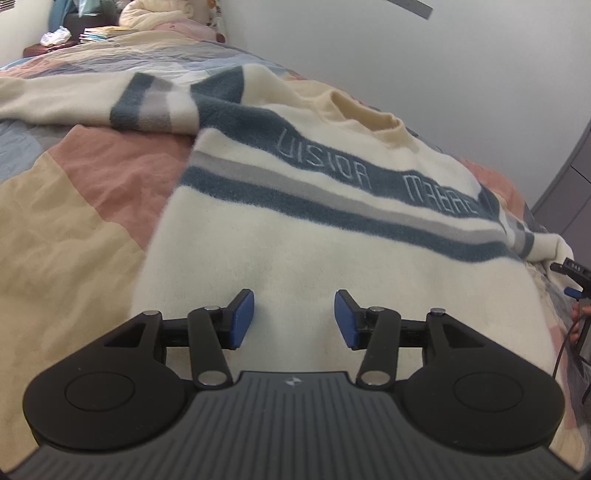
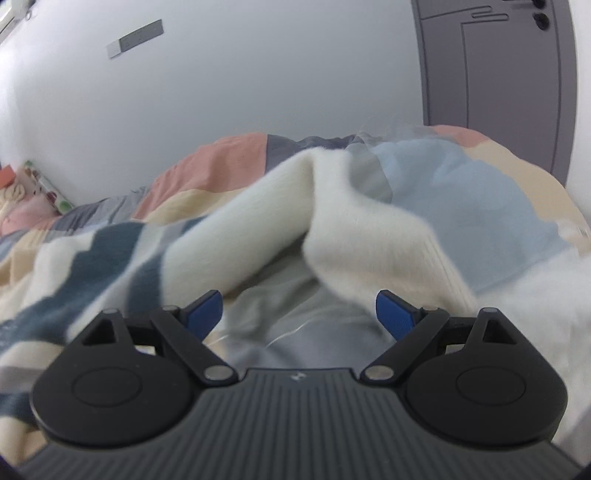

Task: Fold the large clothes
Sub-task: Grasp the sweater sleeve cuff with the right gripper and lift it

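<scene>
Left wrist view first: my left gripper (image 1: 294,319) has its jaws spread wide with nothing between them, the blue pads (image 1: 242,319) hovering over the plain cream lower body of the sweater (image 1: 295,229). I cannot tell whether the pads touch the knit. Farther out, the sweater lies face up on the bed, with blue and grey bands across the chest, raised lettering in the upper blue band, and the neckline at the far side. One sleeve (image 1: 85,98) stretches away to the far left; the other bunches at the right edge. Under it all is a patchwork duvet (image 1: 92,177) in pink, beige and pale blue. Pillows (image 1: 159,16) and a stack of books (image 1: 99,33) sit at the far left against the wall.

On the right wrist view, my right gripper (image 2: 298,315) also has its jaws wide apart, holding nothing. Just beyond them a cream fold of the sweater (image 2: 354,229) is humped up and blurred, its striped part trailing off to the left. The duvet (image 2: 461,206) spreads behind, and a grey door (image 2: 495,74) stands at the far right.
</scene>
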Demonstrator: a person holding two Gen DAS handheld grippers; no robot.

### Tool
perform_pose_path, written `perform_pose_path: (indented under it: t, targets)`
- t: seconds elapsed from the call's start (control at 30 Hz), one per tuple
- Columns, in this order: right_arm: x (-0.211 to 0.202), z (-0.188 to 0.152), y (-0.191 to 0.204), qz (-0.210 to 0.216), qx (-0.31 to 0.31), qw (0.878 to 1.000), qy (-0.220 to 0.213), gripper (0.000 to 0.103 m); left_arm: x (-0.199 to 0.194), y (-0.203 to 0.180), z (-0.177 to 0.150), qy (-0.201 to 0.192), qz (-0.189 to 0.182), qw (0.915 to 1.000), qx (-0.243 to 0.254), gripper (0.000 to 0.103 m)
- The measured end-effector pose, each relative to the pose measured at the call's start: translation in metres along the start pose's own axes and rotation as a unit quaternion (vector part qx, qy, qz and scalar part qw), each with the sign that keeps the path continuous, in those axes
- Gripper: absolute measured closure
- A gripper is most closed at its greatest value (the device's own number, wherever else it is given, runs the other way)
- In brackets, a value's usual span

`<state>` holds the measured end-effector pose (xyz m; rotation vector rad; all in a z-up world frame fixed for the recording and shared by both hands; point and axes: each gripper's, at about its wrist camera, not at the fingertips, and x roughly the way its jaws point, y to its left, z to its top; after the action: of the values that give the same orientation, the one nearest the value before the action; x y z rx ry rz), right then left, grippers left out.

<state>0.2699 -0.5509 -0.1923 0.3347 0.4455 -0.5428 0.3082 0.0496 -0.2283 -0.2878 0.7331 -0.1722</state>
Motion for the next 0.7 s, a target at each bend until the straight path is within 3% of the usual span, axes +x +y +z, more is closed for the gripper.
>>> perform_pose_path:
  t: [0.13, 0.23, 0.33, 0.47, 0.53, 0.63, 0.7]
  targets:
    - [0.007, 0.002, -0.009, -0.044, -0.007, 0.998, -0.046, 0.012, 0.004, -0.01, -0.002, -0.01, 0.027, 0.9994, 0.02, 0.049]
    - [0.017, 0.007, -0.024, -0.111, 0.003, 0.992, -0.066, 0.012, 0.008, -0.019, -0.004, -0.018, 0.049, 0.9975, 0.047, 0.049]
    - [0.03, 0.016, -0.05, -0.127, 0.028, 0.989, -0.069, 0.012, 0.005, -0.022, -0.006, -0.036, 0.049, 0.9973, 0.042, 0.049]
    - [0.041, 0.022, -0.087, -0.116, 0.087, 0.987, -0.063, 0.012, -0.001, -0.022, -0.002, -0.057, 0.031, 0.9979, 0.008, 0.049]
    - [0.046, 0.021, -0.105, -0.059, 0.127, 0.989, -0.052, 0.011, -0.001, -0.022, 0.001, -0.059, 0.034, 0.9977, -0.003, 0.048]
    - [0.045, 0.02, -0.12, -0.012, 0.149, 0.987, -0.058, 0.01, 0.002, -0.023, 0.004, -0.047, 0.05, 0.9975, -0.019, 0.048]
    - [0.046, 0.022, -0.121, 0.008, 0.148, 0.988, -0.055, 0.023, 0.005, -0.023, 0.006, -0.035, 0.054, 0.9976, -0.027, 0.048]
